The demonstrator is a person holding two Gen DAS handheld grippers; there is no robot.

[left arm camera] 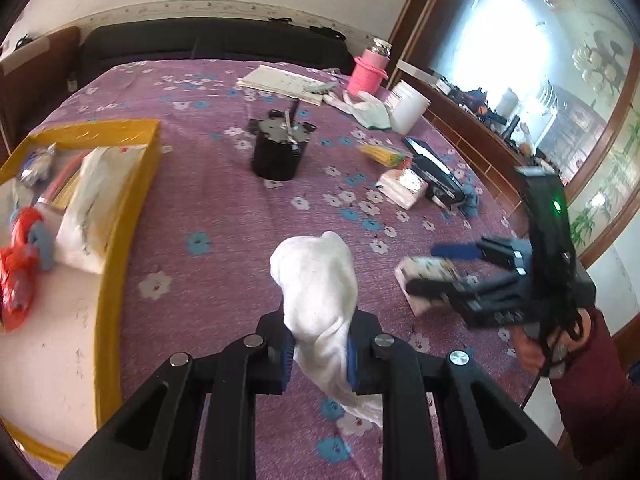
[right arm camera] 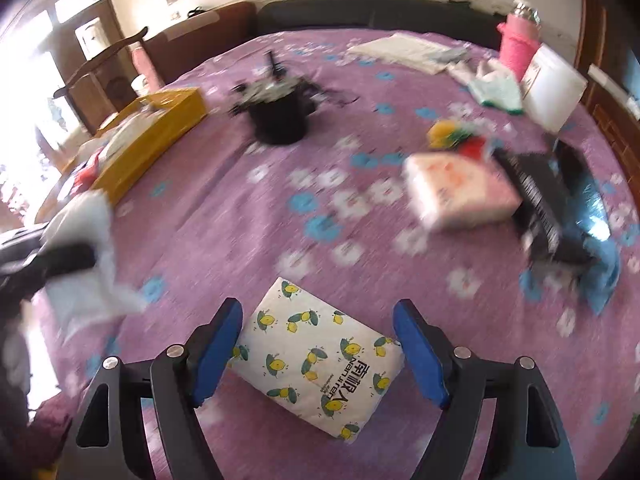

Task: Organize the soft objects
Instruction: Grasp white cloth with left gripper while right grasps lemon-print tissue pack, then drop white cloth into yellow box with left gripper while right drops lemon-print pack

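The yellow-rimmed cardboard box (left arm camera: 132, 184) at the left edge of the bed already holds a white plastic-wrapped pack (left arm camera: 86, 208) and a red-and-blue bundle (left arm camera: 24, 248), so sorting looks partly done. The left tool (left arm camera: 320, 354) pinches a white cotton sock (left arm camera: 316, 280) lifted above the purple flowered bedsheet (left arm camera: 208, 208), near the box. The right tool (right arm camera: 318, 354) stands spread around a lemon-print tissue pack (right arm camera: 316, 360) lying on the sheet, not gripped. A pink-and-white tissue pack (right arm camera: 460, 192) and a blue cloth (right arm camera: 604, 276) remain farther off.
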